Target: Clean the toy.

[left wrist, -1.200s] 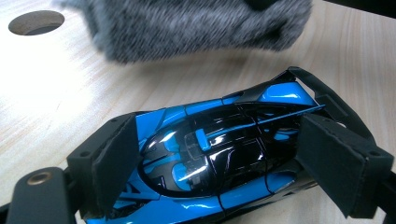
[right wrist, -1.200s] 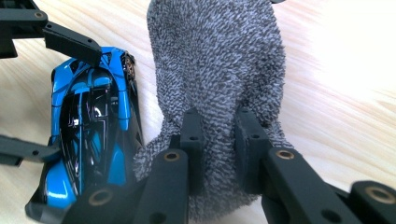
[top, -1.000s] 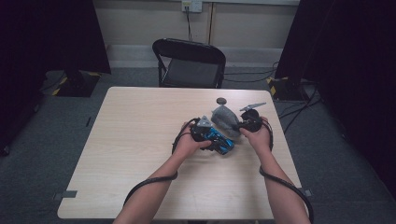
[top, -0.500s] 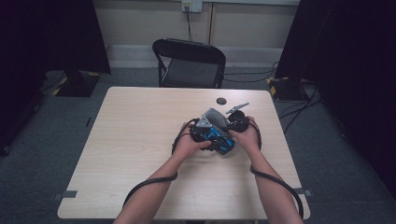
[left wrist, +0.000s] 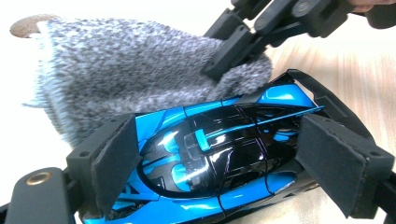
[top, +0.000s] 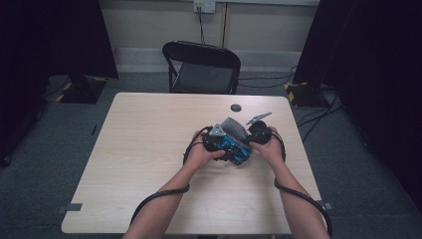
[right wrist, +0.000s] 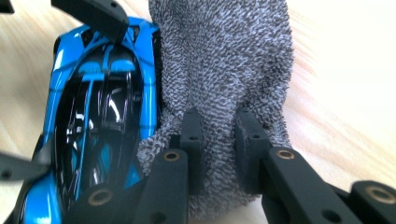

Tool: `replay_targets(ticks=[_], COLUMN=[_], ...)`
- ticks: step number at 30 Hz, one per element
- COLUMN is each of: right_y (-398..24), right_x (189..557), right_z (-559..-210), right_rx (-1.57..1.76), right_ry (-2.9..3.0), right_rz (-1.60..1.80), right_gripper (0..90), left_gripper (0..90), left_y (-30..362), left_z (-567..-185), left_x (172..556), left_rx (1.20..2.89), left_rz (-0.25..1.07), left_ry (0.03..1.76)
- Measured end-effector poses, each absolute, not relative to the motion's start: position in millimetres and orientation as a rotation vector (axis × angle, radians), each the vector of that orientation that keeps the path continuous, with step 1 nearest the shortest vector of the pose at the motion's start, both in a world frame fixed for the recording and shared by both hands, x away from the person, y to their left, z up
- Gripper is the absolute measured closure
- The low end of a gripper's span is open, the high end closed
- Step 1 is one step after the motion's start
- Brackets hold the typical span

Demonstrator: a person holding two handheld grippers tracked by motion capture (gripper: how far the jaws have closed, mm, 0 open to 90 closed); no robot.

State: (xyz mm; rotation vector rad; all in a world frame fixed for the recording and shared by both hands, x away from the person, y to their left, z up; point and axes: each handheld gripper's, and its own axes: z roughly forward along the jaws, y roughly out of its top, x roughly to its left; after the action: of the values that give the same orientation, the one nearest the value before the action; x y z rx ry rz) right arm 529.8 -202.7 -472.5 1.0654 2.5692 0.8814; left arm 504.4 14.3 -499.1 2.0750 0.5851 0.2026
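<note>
A blue and black toy car (top: 235, 149) lies on the wooden table (top: 144, 149), right of its middle. In the left gripper view the car (left wrist: 219, 163) sits between the two pads of my left gripper (left wrist: 222, 140), which press on its sides. A grey fuzzy cloth (left wrist: 130, 79) is draped against the car's far side. My right gripper (right wrist: 218, 119) is shut on a fold of that cloth (right wrist: 224, 60), right beside the car (right wrist: 98, 126). From above, the two hands meet over the car, with the cloth (top: 233, 127) bunched on top.
A small dark round object (top: 236, 107) lies on the table behind the hands. A black folding chair (top: 201, 67) stands at the table's far edge. Black cables trail from both grippers along the forearms.
My right gripper has shifted slightly left with the cloth, bringing it against the car. The left gripper has stayed put on the car.
</note>
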Motion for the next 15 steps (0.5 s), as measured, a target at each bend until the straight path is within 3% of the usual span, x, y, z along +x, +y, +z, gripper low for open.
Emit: replay_targets(ticks=[15], right_y=[-227.2], right_x=[511.9], right_z=[-473.8], right_rx=[1.087], right_ry=[2.564], right_rz=[0.914], right_gripper=[76.2], left_gripper=[13.1], left_y=[14.2], left_z=[-499.3], left_x=[503.8], left_rx=[2.071], left_rz=[0.204], left_ry=[0.587])
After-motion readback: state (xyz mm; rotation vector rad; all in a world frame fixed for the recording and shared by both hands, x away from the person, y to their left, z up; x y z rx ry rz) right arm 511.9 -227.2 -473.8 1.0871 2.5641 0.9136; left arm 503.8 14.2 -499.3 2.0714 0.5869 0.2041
